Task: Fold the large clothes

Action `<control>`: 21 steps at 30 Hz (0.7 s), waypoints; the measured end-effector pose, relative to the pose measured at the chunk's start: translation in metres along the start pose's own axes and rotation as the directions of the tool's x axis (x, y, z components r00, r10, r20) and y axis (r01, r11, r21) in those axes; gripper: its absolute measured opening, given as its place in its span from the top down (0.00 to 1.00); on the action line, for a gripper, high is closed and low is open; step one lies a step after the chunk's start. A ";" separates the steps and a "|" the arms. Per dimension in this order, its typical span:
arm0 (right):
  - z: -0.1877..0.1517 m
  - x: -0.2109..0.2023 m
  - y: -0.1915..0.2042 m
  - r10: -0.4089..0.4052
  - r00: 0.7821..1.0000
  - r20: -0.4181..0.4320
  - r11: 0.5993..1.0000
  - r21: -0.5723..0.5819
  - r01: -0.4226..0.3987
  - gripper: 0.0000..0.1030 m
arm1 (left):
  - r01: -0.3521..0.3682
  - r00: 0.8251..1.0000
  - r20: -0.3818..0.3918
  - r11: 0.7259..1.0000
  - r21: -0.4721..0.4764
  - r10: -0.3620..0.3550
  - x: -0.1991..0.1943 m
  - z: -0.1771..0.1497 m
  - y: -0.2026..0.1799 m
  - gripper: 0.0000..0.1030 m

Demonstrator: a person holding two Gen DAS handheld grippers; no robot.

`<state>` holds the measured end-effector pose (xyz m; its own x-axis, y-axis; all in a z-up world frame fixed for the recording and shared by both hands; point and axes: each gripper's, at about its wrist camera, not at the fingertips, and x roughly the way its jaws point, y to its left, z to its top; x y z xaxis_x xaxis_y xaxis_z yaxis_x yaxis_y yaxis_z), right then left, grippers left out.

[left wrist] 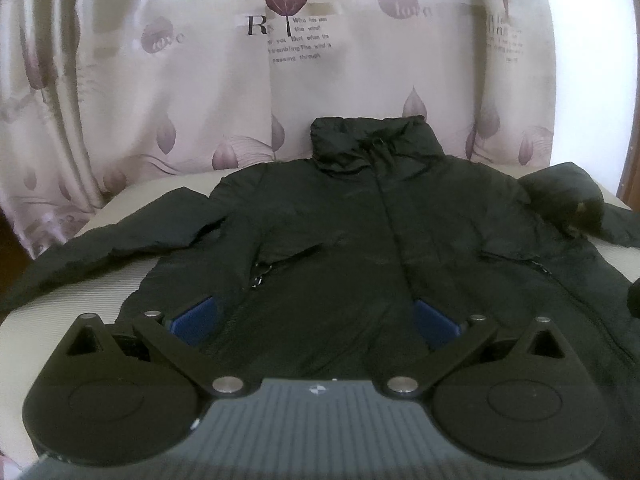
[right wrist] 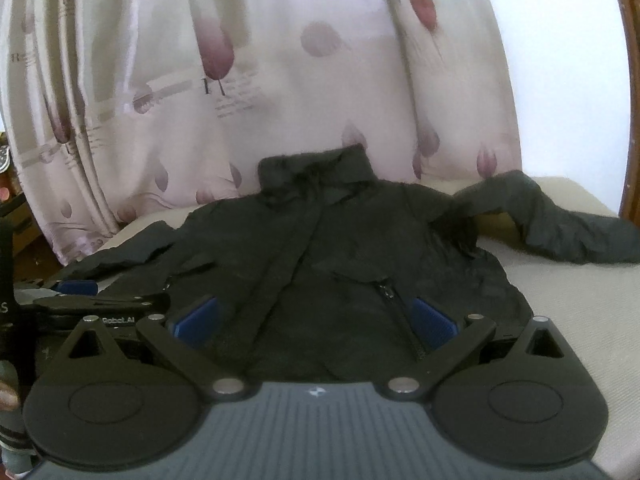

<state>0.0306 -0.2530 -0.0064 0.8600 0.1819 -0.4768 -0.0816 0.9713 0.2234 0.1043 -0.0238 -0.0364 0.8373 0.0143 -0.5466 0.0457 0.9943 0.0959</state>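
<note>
Left hand-held gripper (left wrist: pixel 314 320) spread wide, holding nothing; right hand-held gripper (right wrist: pixel 314 320) likewise wide and free ("Robot.AI" readable on the left one's body in right view). Black jacket (left wrist: pixel 360 232) lies flat, zipped, sleeves out, across the bed (left wrist: pixel 60 320), collar at far edge. Curtain (left wrist: pixel 180 80) behind: "love", "trembling The wind is passing through".
</note>
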 end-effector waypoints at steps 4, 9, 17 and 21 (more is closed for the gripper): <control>0.001 0.007 -0.003 -0.002 1.000 -0.009 1.000 0.010 0.002 0.00 | -0.013 1.000 -0.008 1.000 -0.014 0.013 0.005 0.001 -0.002 0.00; 0.000 0.012 -0.004 -0.007 1.000 -0.012 1.000 0.023 0.008 0.00 | -0.013 1.000 -0.014 1.000 -0.022 0.012 0.011 0.002 -0.003 0.00; 0.000 0.021 -0.017 -0.030 0.999 -0.020 0.997 0.066 0.031 0.00 | -0.014 1.000 -0.023 1.000 -0.018 0.014 0.018 0.003 -0.006 0.00; 0.000 0.025 -0.030 -0.025 0.999 -0.020 0.994 0.101 0.027 0.00 | -0.009 1.000 -0.024 1.000 -0.018 0.008 0.019 0.004 -0.007 0.00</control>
<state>0.0544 -0.2774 -0.0249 0.8517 0.1602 -0.4989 -0.0067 0.9553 0.2954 0.1224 -0.0308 -0.0446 0.8243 0.0251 -0.5656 0.0286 0.9959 0.0858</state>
